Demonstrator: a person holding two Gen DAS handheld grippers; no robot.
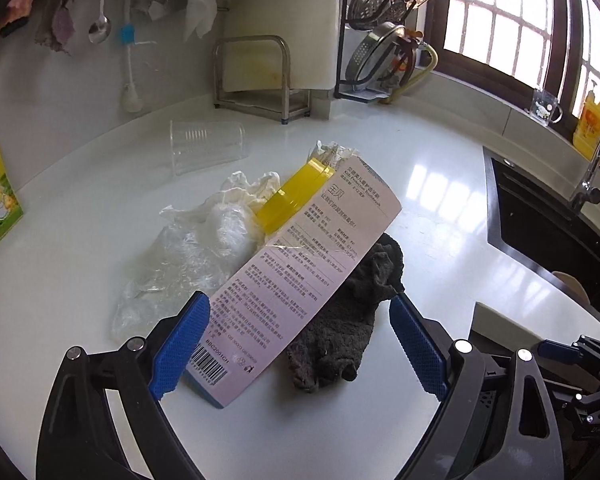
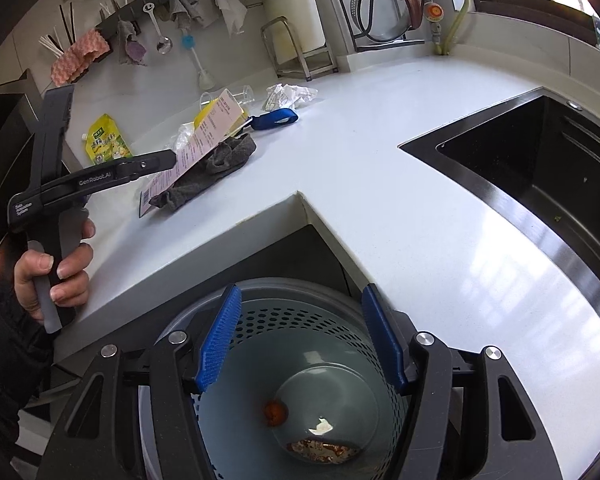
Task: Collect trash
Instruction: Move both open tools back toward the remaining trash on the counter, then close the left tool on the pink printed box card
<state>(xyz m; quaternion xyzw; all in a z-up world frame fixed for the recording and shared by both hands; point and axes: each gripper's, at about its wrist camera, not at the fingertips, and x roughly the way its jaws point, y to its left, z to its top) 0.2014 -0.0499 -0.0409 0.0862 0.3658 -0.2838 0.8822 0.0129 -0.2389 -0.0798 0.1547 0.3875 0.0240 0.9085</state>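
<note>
Left wrist – left claw (image 1: 300, 344) wide, straddling packaging card (image 1: 296, 280)

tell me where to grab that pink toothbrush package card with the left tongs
Grip the barcode end of the pink package card, the end nearest the left tongs. It is flat and long and lies tilted over the grey cloth, so its edge looks raised. Come in low along its length, fingers closing across the narrow width.
</note>
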